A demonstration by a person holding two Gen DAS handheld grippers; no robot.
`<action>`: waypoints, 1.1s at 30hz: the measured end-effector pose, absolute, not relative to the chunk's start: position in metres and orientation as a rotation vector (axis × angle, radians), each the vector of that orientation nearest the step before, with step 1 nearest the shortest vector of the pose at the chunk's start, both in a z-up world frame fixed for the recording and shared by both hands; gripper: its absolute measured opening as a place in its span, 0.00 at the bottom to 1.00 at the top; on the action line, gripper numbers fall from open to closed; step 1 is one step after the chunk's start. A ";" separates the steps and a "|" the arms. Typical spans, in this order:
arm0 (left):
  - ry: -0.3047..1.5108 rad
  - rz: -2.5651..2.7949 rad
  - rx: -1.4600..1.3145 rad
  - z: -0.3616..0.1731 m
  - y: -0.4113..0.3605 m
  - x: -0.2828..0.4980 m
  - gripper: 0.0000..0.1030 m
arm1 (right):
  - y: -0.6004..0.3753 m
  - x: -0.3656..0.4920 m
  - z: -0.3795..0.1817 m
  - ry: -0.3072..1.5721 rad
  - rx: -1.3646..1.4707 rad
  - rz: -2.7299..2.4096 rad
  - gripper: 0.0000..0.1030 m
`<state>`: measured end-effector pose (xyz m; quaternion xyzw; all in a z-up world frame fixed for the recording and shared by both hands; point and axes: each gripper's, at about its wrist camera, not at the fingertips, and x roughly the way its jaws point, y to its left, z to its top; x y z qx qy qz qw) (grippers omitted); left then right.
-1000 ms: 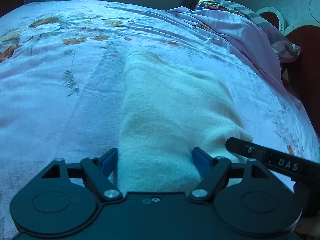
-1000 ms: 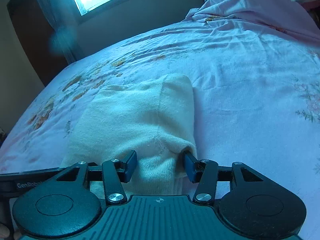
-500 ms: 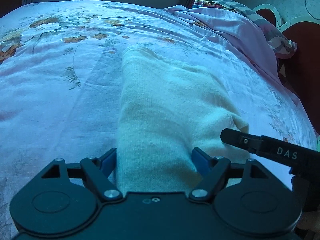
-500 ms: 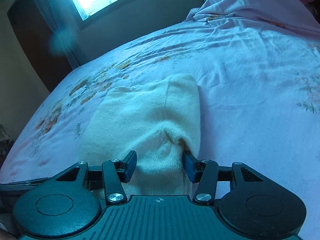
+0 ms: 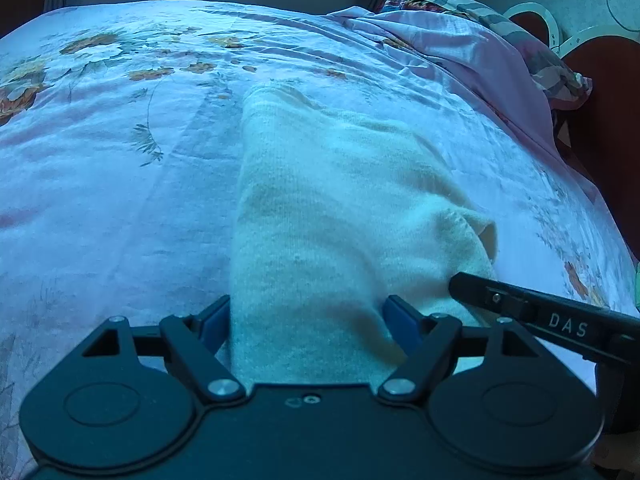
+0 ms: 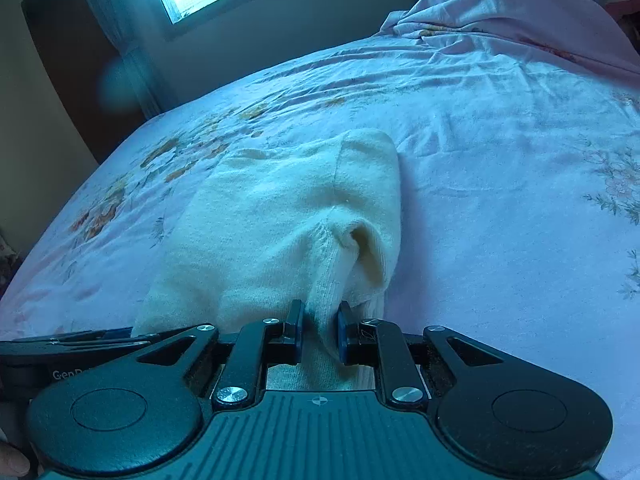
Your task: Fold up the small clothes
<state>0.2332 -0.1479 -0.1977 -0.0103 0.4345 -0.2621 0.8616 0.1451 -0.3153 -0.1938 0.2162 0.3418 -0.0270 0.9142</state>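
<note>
Cream knit garment [image 5: 340, 208], soft and finely ribbed, lies as a rounded folded slab on your floral bedsheet [image 5: 120, 168], which is thin, pale lilac and creased. Your right gripper [image 6: 319, 334] is closing: its blue pads pinch a raised ridge of the knit at the near corner. Your left gripper [image 5: 308, 320] has its fingers set wide apart, flanking the near edge with cloth between them.

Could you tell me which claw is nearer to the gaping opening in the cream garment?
Right. The right claw is closing on fabric just below the opening; the left claw straddles the garment's other near corner.
</note>
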 end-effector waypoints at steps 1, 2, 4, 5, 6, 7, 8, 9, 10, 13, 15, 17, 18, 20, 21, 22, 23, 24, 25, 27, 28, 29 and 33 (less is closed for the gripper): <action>0.913 -0.549 -0.023 -0.198 -0.148 0.233 0.77 | -0.317 0.144 -0.192 0.684 0.468 -0.047 0.16; 0.912 -0.550 -0.021 -0.198 -0.148 0.233 0.77 | -0.319 0.142 -0.189 0.659 0.496 -0.032 0.16; 0.912 -0.551 -0.017 -0.198 -0.148 0.233 0.77 | -0.320 0.147 -0.188 0.660 0.519 -0.019 0.16; 0.913 -0.550 -0.017 -0.198 -0.148 0.233 0.77 | -0.321 0.151 -0.189 0.674 0.532 -0.013 0.16; 0.914 -0.550 -0.018 -0.198 -0.148 0.233 0.77 | -0.323 0.154 -0.190 0.677 0.554 -0.011 0.16; 0.914 -0.550 -0.019 -0.198 -0.148 0.233 0.77 | -0.325 0.154 -0.191 0.671 0.588 -0.004 0.16; 0.913 -0.551 -0.018 -0.198 -0.148 0.233 0.77 | -0.327 0.155 -0.191 0.662 0.626 0.017 0.16; 0.911 -0.552 -0.014 -0.199 -0.148 0.232 0.77 | -0.328 0.156 -0.190 0.649 0.655 0.039 0.16; 0.910 -0.554 -0.011 -0.199 -0.149 0.232 0.77 | -0.329 0.156 -0.188 0.634 0.658 0.042 0.16; 0.906 -0.552 -0.006 -0.199 -0.150 0.231 0.78 | -0.333 0.162 -0.184 0.607 0.631 -0.002 0.17; 0.906 -0.551 -0.005 -0.199 -0.150 0.231 0.78 | -0.343 0.168 -0.190 0.614 0.698 -0.026 0.41; 0.906 -0.552 -0.003 -0.199 -0.150 0.231 0.78 | -0.357 0.170 -0.197 0.584 0.805 -0.044 0.60; 0.906 -0.552 -0.002 -0.199 -0.150 0.231 0.78 | -0.362 0.169 -0.198 0.558 0.848 -0.049 0.59; 0.906 -0.552 -0.001 -0.199 -0.150 0.231 0.79 | -0.365 0.168 -0.197 0.541 0.855 -0.080 0.21; 0.905 -0.552 0.001 -0.199 -0.150 0.231 0.79 | -0.366 0.169 -0.199 0.563 0.860 -0.084 0.08; 0.905 -0.552 0.003 -0.200 -0.151 0.231 0.79 | -0.367 0.168 -0.201 0.570 0.869 -0.088 0.08; 0.904 -0.552 0.005 -0.200 -0.151 0.230 0.79 | -0.368 0.165 -0.201 0.563 0.858 -0.103 0.08; 0.901 -0.554 0.007 -0.199 -0.151 0.230 0.80 | -0.368 0.163 -0.200 0.558 0.832 -0.133 0.07; 0.899 -0.557 0.011 -0.200 -0.151 0.229 0.80 | -0.368 0.159 -0.199 0.552 0.794 -0.175 0.06; 0.897 -0.566 0.025 -0.200 -0.153 0.228 0.80 | -0.363 0.164 -0.202 0.605 0.681 -0.226 0.05; 0.894 -0.567 0.032 -0.200 -0.154 0.227 0.81 | -0.359 0.168 -0.205 0.638 0.629 -0.234 0.05; 0.894 -0.568 0.038 -0.200 -0.155 0.227 0.80 | -0.356 0.170 -0.205 0.658 0.593 -0.236 0.05; 0.909 -0.570 0.023 -0.198 -0.151 0.229 0.80 | -0.351 0.162 -0.189 0.650 0.543 -0.237 0.05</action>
